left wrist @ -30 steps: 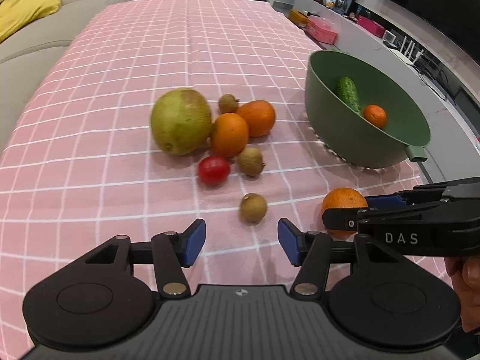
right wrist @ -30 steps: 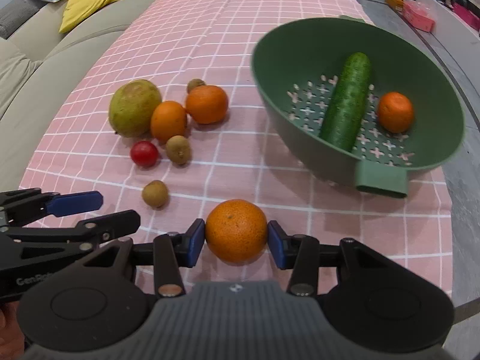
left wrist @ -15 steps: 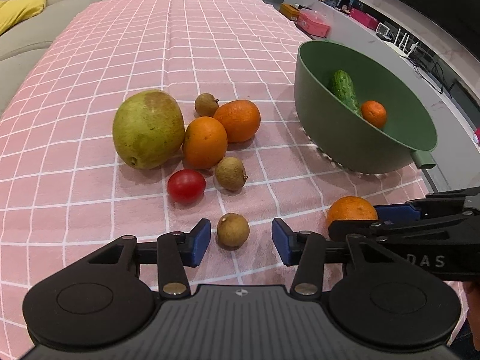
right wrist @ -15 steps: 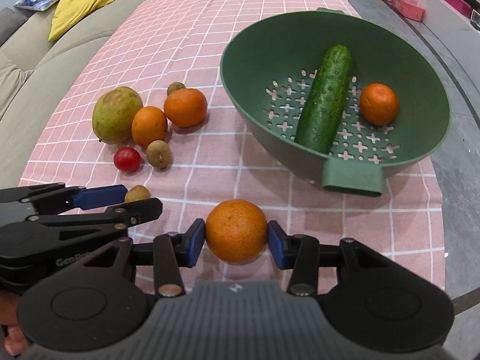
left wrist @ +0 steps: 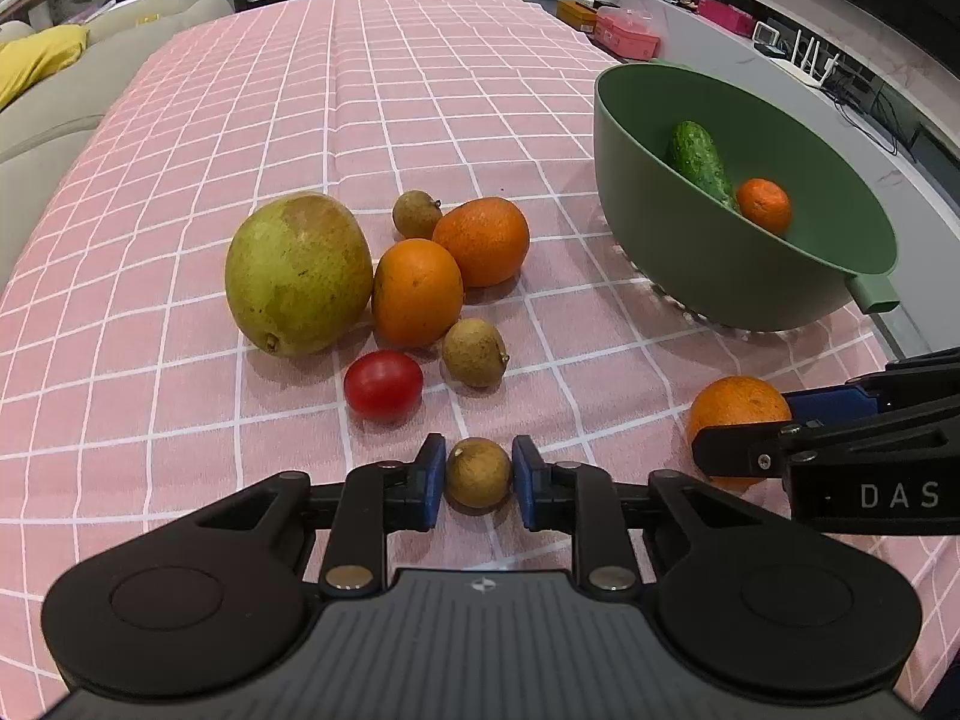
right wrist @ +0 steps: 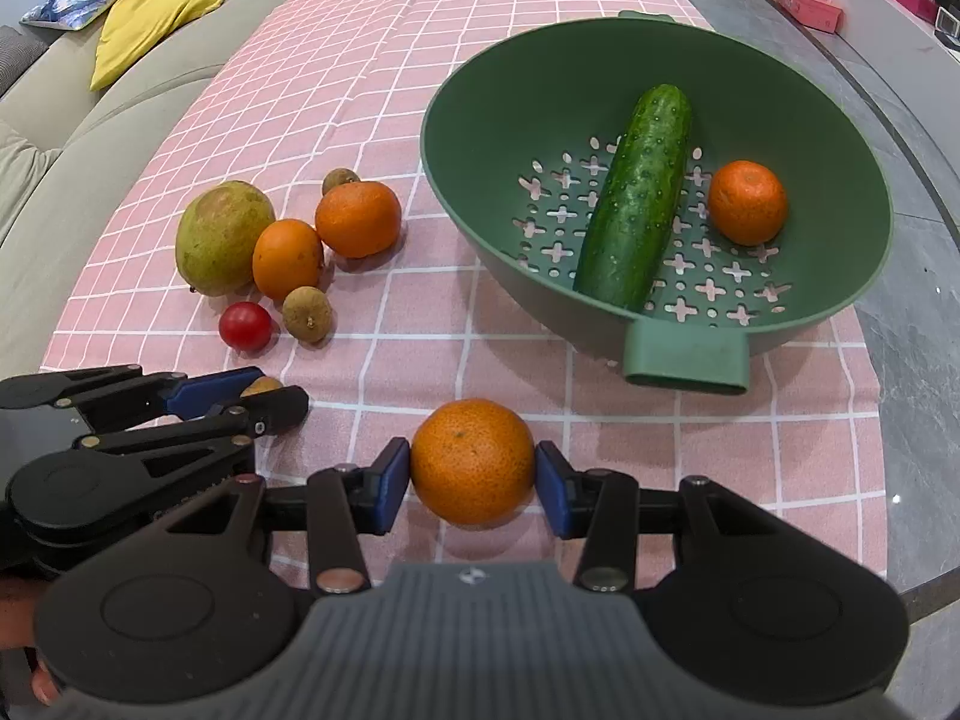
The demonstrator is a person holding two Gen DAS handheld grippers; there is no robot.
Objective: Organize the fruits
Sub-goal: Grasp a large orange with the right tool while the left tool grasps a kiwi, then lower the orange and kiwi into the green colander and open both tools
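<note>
Left wrist view: left claw (left wrist: 478,474) now clenched on a small brown longan (left wrist: 478,472), blue pads (left wrist: 431,480) touching both sides; half a second ago spread open with the fruit just ahead on the pink checked tabletop (left wrist: 180,396). Beyond that claw: tomato (left wrist: 383,386), second longan (left wrist: 474,352), two oranges, big green fruit (left wrist: 298,273). Right wrist view: right claw (right wrist: 473,473) unchanged, gripping an orange (right wrist: 473,461), green colander (right wrist: 864,276) ahead holding cucumber (right wrist: 639,195) and tangerine (right wrist: 747,202).

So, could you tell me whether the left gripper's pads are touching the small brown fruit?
Touching. In the left wrist view both blue pads press against the small brown fruit, with no gap on either side.
</note>
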